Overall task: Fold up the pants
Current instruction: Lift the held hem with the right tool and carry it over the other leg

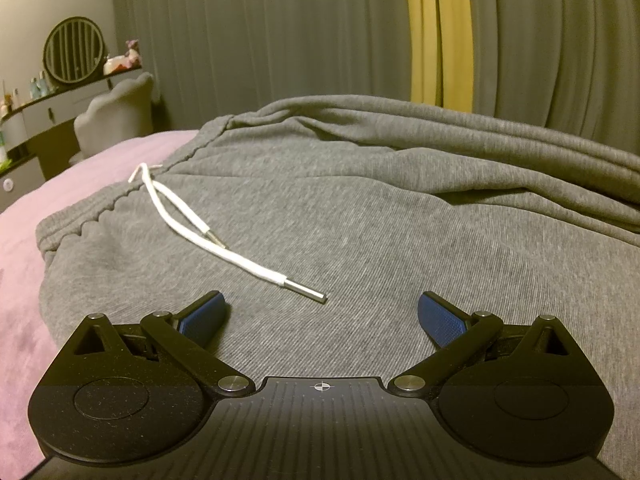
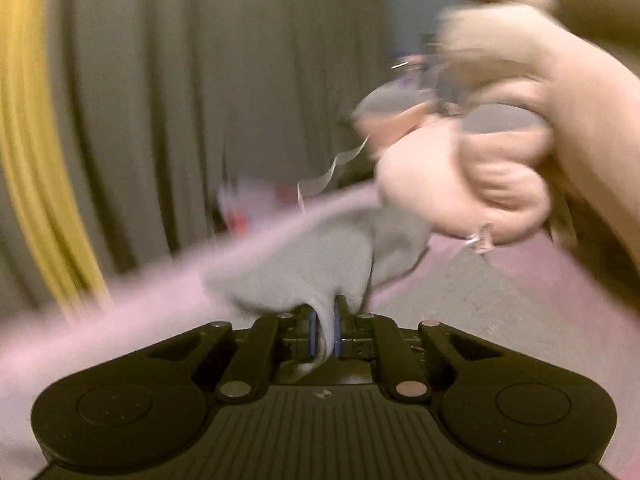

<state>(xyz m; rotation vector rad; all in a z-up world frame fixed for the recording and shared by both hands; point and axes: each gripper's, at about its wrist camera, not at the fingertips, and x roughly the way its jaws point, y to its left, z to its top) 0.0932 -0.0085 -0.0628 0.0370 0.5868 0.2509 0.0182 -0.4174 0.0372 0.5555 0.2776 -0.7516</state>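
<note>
Grey sweatpants (image 1: 360, 208) lie spread on a pink bed cover (image 1: 24, 248), the elastic waistband (image 1: 120, 196) toward the left. Their white drawstring (image 1: 224, 248) with metal tips trails across the cloth. My left gripper (image 1: 322, 308) hovers just over the fabric, open, blue pads (image 1: 440, 320) wide apart and nothing between them. In the blurred right wrist view, my right gripper (image 2: 325, 320) is shut on a pinched-up fold of the grey pants (image 2: 304, 256), which rises from the pink cover (image 2: 120, 312).
A large pale plush toy (image 2: 480, 184) fills the right of the right wrist view, close to the lifted cloth. Grey curtains (image 1: 280, 32) with a yellow strip (image 1: 438, 32) hang behind the bed. A vanity with a round mirror (image 1: 74, 50) and a padded chair (image 1: 116, 116) stand at left.
</note>
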